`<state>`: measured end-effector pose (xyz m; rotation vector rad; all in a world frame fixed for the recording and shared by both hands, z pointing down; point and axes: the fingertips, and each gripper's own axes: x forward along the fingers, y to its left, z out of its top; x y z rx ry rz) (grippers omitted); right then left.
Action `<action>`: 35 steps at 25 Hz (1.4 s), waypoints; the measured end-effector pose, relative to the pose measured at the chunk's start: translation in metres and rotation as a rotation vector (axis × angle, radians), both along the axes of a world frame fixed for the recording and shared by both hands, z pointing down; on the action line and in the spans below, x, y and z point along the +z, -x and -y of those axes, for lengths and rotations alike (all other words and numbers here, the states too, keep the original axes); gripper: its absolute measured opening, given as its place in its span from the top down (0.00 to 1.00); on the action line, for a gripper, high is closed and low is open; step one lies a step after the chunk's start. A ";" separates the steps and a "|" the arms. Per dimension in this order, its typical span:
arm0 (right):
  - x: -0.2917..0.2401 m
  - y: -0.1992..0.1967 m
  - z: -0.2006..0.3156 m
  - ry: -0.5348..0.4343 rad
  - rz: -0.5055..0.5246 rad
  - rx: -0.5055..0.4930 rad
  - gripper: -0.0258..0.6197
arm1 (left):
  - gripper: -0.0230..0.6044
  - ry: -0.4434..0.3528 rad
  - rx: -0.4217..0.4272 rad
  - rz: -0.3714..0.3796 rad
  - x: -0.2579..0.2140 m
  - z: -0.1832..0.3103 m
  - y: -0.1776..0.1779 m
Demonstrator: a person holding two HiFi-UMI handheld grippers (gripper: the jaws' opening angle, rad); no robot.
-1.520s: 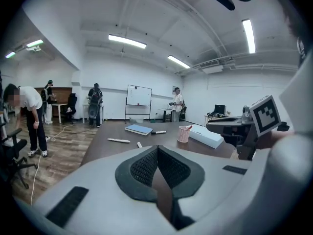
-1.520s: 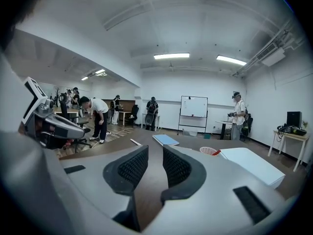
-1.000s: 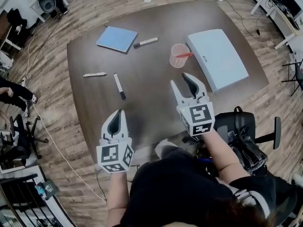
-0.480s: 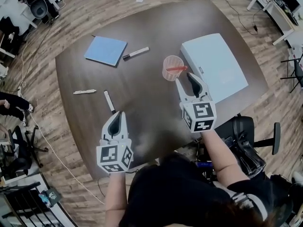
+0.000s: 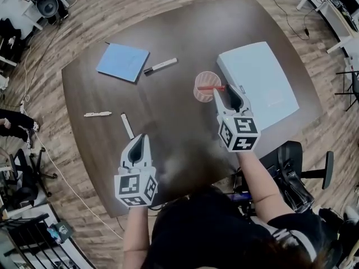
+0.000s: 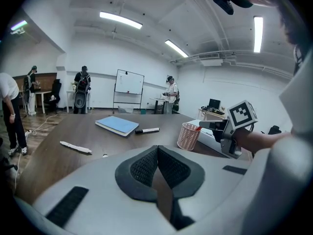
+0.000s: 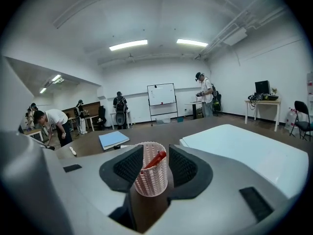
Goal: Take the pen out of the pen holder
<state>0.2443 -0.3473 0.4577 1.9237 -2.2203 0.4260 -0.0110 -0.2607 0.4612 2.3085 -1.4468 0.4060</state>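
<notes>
Our right claw [image 5: 222, 92] has moved forward across the counter [image 5: 179, 139] and is now right up at the cup [image 5: 204, 86]. A moment ago it was well short of it. Our left claw [image 5: 138, 140] has stayed where it was, low by the near edge of the counter.

The right claw is spread wide. Looking along it, we see the pink cup [image 7: 149, 182] in the gap between its two sides. We cannot tell if the claw touches the cup. The left claw [image 6: 157, 153] is pressed together with nothing in it.

The red pen [image 5: 212, 87] is not out yet. It leans inside the cup, and its top end [image 7: 156, 158] pokes just over the rim on the side near our right claw.

So we think the reach is done and the grab comes next. The claw now sits around the whole cup, not the pen. We think it needs to go a bit higher and close on the red tip alone. The cup looks light, so it may tip or slide if we bump it.

The blue book [image 5: 123, 62], the markers [image 5: 160, 66] and the white box [image 5: 258, 83] lie apart from the cup.
</notes>
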 end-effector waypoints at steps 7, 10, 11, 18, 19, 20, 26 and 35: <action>0.009 -0.006 0.008 0.029 0.026 0.023 0.82 | 0.92 0.013 0.004 0.015 0.005 0.005 -0.001; 0.007 -0.003 0.007 0.025 0.044 0.015 0.84 | 0.92 0.012 0.003 0.026 0.006 0.004 0.000; 0.005 -0.002 0.006 0.021 0.049 0.011 0.84 | 0.92 0.012 0.004 0.028 0.006 0.004 0.000; -0.013 0.006 0.000 -0.041 0.006 -0.023 0.86 | 0.92 -0.001 -0.011 0.029 -0.001 -0.005 0.006; -0.016 0.008 -0.001 -0.055 -0.004 -0.026 0.86 | 0.92 -0.005 -0.018 0.028 -0.002 -0.007 0.009; -0.020 0.011 -0.002 -0.069 -0.019 -0.029 0.86 | 0.92 -0.008 -0.024 0.027 -0.002 -0.008 0.013; -0.058 0.030 -0.017 -0.172 -0.112 -0.036 0.86 | 0.92 -0.033 -0.047 0.000 -0.008 -0.015 0.037; -0.107 0.068 -0.057 -0.277 -0.208 -0.067 0.86 | 0.92 -0.064 -0.053 -0.048 -0.027 -0.038 0.067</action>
